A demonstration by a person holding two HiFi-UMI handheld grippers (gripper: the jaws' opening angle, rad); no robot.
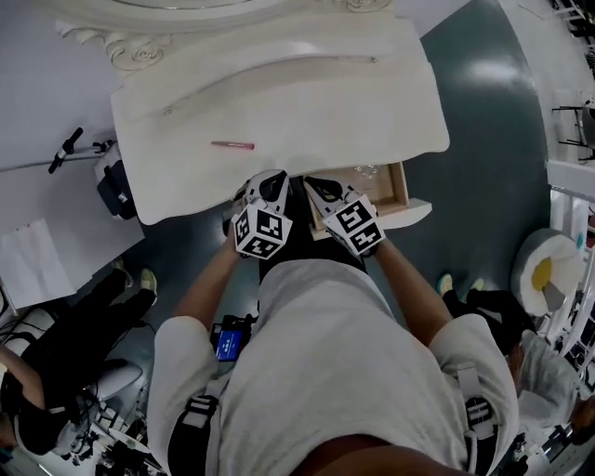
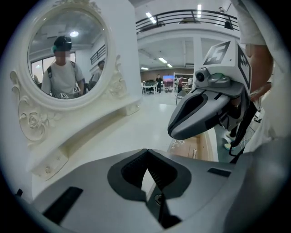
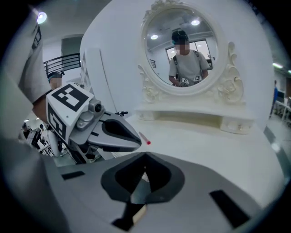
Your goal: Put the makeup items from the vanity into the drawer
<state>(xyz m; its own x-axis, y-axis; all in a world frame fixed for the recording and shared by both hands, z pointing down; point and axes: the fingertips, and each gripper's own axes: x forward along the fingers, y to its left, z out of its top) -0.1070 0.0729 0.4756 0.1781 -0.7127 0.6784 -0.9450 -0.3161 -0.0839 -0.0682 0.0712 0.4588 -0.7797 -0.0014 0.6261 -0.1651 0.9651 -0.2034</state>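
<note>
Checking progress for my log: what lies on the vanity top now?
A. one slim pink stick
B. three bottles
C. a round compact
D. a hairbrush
A: one slim pink stick lies alone on the white vanity top.

The drawer (image 1: 398, 189) is half covered by the vanity top (image 1: 279, 93) and the right gripper (image 1: 321, 191), its contents not made out. The mirror (image 1: 186, 9) is cut by the upper edge. The thin pink item (image 1: 232, 145) is too small to be named.
</note>
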